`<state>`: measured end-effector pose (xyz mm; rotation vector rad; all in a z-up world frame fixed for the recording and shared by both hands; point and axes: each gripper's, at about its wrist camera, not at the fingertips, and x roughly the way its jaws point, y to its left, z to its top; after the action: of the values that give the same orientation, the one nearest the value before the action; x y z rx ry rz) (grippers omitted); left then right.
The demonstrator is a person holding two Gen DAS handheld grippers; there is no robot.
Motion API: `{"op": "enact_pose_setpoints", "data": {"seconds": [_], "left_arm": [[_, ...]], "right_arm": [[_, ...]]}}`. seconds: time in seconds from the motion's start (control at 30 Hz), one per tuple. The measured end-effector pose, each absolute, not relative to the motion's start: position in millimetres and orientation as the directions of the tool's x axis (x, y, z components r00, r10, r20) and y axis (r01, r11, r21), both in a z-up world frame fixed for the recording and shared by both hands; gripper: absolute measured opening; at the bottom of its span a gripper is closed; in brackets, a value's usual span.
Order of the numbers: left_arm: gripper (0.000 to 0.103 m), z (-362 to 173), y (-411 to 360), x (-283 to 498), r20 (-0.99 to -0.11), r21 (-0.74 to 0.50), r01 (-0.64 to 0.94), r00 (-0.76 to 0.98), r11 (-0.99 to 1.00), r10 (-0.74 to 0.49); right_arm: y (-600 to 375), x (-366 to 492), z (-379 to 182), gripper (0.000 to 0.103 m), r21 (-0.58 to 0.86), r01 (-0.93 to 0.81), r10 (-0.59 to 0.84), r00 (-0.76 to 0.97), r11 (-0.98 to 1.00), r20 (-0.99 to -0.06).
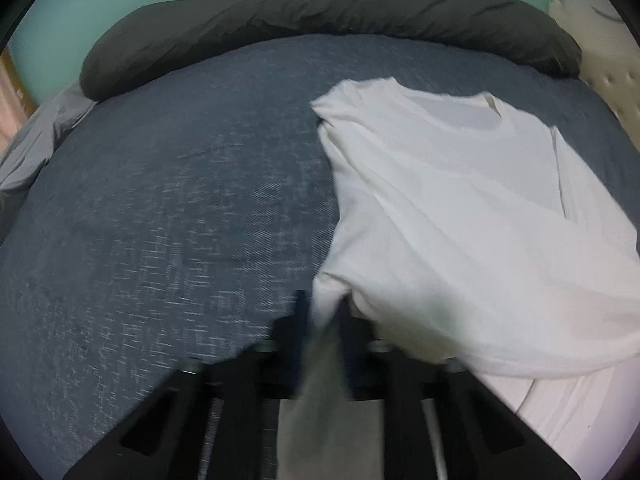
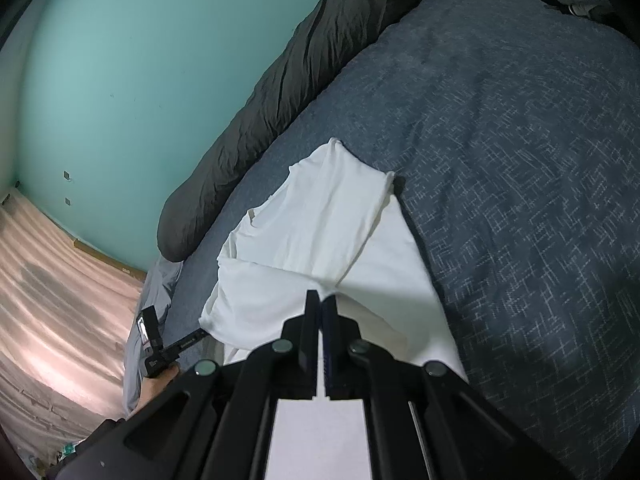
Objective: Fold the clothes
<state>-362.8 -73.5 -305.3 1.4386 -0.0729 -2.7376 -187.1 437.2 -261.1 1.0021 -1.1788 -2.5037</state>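
A white T-shirt point(image 1: 460, 208) lies on the dark blue bedspread point(image 1: 180, 200), its neckline toward the far pillow roll. In the left wrist view my left gripper point(image 1: 324, 308) is shut on a bunched edge of the shirt, lifting it off the bed. In the right wrist view the white T-shirt point(image 2: 320, 240) shows one part folded over itself, and my right gripper point(image 2: 321, 300) is shut on the cloth at a fold. The left gripper point(image 2: 192, 340) and a hand point(image 2: 156, 388) appear at the lower left of that view.
A long dark grey rolled duvet point(image 1: 320, 16) lies along the far edge of the bed against a teal wall point(image 2: 120, 80). Grey sheet point(image 1: 36, 148) hangs at the left corner. A tufted cream headboard point(image 1: 600, 60) stands at right. Pinkish floor point(image 2: 60, 288) lies beside the bed.
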Motion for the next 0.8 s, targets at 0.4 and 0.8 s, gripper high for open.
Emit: {"op": "enact_pose_setpoints", "data": {"seconds": [0.4,0.8], "left_arm": [[0.004,-298,-121,-355,-0.82,-0.093,0.121,-0.573,-0.988,0.007],[0.005,-317,-132,-367,-0.848,-0.152,0.16,-0.528,-0.975,0.045]], "right_arm": [[431,-191,-264,0.001,0.736,-0.091,-0.452,-0.736,-0.671,-0.503],[417,-195,-271,0.001,0.728,-0.08,-0.494,-0.683,-0.681,-0.538]]}}
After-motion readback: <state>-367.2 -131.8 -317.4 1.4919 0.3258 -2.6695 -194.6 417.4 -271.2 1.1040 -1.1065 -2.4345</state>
